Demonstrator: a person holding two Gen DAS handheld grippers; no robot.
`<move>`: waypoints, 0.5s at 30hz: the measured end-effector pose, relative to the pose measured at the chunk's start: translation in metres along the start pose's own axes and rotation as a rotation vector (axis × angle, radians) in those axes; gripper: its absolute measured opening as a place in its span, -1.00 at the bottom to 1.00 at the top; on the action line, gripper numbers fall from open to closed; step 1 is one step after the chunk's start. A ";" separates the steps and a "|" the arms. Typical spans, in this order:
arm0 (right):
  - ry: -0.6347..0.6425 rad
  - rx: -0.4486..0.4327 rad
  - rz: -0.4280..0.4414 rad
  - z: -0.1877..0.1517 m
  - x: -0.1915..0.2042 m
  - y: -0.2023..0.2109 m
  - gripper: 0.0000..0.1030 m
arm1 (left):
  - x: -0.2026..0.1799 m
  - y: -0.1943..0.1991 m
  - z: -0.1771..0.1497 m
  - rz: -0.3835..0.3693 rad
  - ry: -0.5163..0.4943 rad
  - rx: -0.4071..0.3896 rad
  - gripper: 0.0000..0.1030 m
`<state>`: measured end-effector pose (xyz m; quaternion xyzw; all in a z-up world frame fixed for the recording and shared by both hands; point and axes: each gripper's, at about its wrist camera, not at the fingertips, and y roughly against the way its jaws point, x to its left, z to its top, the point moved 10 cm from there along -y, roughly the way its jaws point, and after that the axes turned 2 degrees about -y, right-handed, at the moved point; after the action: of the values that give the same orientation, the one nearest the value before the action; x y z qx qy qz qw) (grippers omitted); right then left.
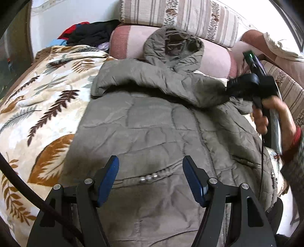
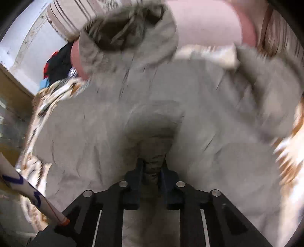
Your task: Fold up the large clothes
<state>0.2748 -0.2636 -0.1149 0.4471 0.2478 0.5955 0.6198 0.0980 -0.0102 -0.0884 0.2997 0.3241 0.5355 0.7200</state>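
An olive-green quilted hooded jacket (image 1: pixel 152 123) lies front-up on a leaf-patterned blanket (image 1: pixel 38 98), hood (image 1: pixel 172 45) toward the cushions. One sleeve (image 1: pixel 133 79) is folded across the chest. My left gripper (image 1: pixel 151 167) is open and empty, hovering above the jacket's lower front. My right gripper (image 2: pixel 153 167) is shut on a bunch of the jacket's fabric (image 2: pixel 153 157) and holds it above the jacket body (image 2: pixel 95 133); the right wrist view is motion-blurred. In the left wrist view the right gripper (image 1: pixel 229 87) sits at the jacket's right shoulder, held by a hand.
Pink bolster (image 1: pixel 129 41) and striped cushions (image 1: pixel 180 15) line the back. A pile of dark and red clothes (image 1: pixel 85 34) sits at the back left. A wooden bed edge (image 2: pixel 11 91) shows on the left. A black cable (image 1: pixel 28 191) crosses the lower left.
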 end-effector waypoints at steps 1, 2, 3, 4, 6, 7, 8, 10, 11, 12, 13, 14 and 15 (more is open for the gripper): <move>0.005 -0.019 -0.034 0.011 -0.008 0.003 -0.72 | -0.003 -0.001 0.001 -0.006 -0.006 0.000 0.33; 0.006 -0.037 -0.077 0.022 -0.019 0.005 -0.73 | -0.006 -0.001 0.001 -0.011 -0.013 -0.001 0.33; 0.002 -0.051 -0.119 0.033 -0.030 0.004 -0.74 | -0.009 -0.003 0.001 -0.016 -0.022 -0.002 0.33; -0.003 -0.058 -0.147 0.041 -0.038 0.002 -0.74 | -0.012 -0.006 0.001 -0.014 -0.035 0.001 0.33; -0.013 -0.055 -0.203 0.053 -0.055 -0.010 -0.74 | -0.016 -0.011 -0.001 -0.011 -0.049 0.013 0.33; -0.017 -0.042 -0.212 0.057 -0.060 -0.018 -0.74 | -0.017 -0.013 -0.002 -0.009 -0.049 0.020 0.33; -0.024 -0.023 -0.220 0.058 -0.063 -0.029 -0.74 | -0.017 -0.015 -0.003 -0.005 -0.048 0.030 0.33; -0.034 0.019 -0.221 0.055 -0.064 -0.047 -0.73 | -0.017 -0.018 -0.005 -0.003 -0.042 0.046 0.32; -0.039 0.035 -0.219 0.051 -0.064 -0.056 -0.67 | -0.018 -0.018 -0.005 -0.001 -0.042 0.047 0.32; -0.049 0.038 -0.213 0.047 -0.067 -0.059 -0.61 | -0.018 -0.017 -0.005 0.006 -0.047 0.046 0.33; -0.060 0.025 -0.213 0.044 -0.067 -0.059 -0.57 | -0.020 -0.016 -0.005 0.012 -0.055 0.044 0.33; -0.075 0.013 -0.212 0.040 -0.069 -0.055 -0.42 | -0.022 -0.014 -0.004 0.012 -0.062 0.043 0.33; -0.089 0.009 -0.198 0.034 -0.070 -0.048 -0.30 | -0.026 -0.013 -0.004 0.010 -0.065 0.043 0.33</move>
<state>0.3168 -0.3348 -0.1554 0.4492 0.2657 0.5099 0.6838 0.0966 -0.0377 -0.0970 0.3338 0.3103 0.5219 0.7210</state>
